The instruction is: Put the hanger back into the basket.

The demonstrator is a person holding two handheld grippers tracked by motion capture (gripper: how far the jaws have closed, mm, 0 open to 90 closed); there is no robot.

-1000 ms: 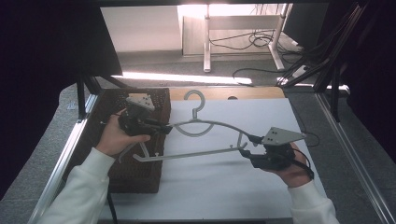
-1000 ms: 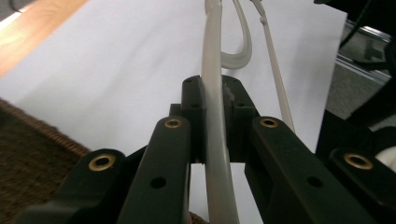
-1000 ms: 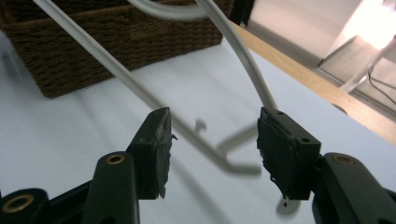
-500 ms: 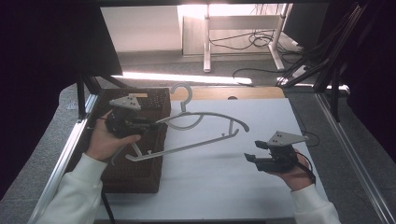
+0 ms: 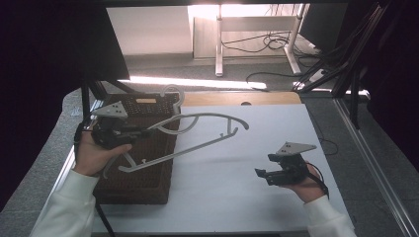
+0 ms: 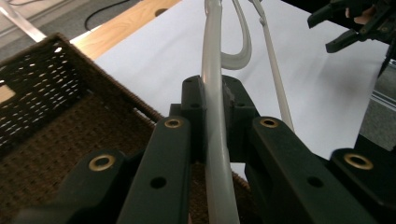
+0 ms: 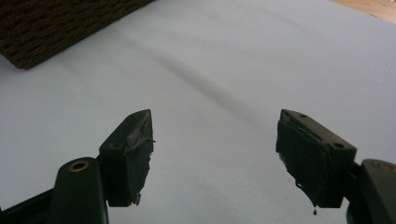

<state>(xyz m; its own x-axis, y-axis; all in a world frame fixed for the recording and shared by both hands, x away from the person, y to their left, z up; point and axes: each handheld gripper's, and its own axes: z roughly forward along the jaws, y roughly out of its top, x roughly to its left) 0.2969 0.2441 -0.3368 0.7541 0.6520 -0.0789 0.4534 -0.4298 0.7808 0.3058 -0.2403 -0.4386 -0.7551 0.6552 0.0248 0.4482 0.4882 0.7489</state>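
A pale grey plastic hanger (image 5: 197, 145) hangs tilted in the air, its left end over a dark wicker basket (image 5: 148, 180) and its right end over the white tabletop (image 5: 237, 197). My left gripper (image 5: 146, 132) is shut on the hanger's upper arm near the hook (image 5: 174, 92). In the left gripper view the hanger arm (image 6: 214, 121) runs between the shut left gripper (image 6: 212, 93), with the basket (image 6: 51, 107) below left. My right gripper (image 5: 260, 174) stands open low over the table at the right, apart from the hanger. The right gripper (image 7: 215, 140) has nothing between its fingers.
The basket stands at the table's left edge. A wooden strip (image 5: 237, 98) runs along the table's far side, with metal frame rails (image 5: 368, 163) at the right. In the right gripper view a corner of the basket (image 7: 56, 23) lies at the upper left.
The left gripper has lifted the hanger and carried it left over the basket. The hanger's right end has left the right gripper, which has drifted slightly toward the near edge.
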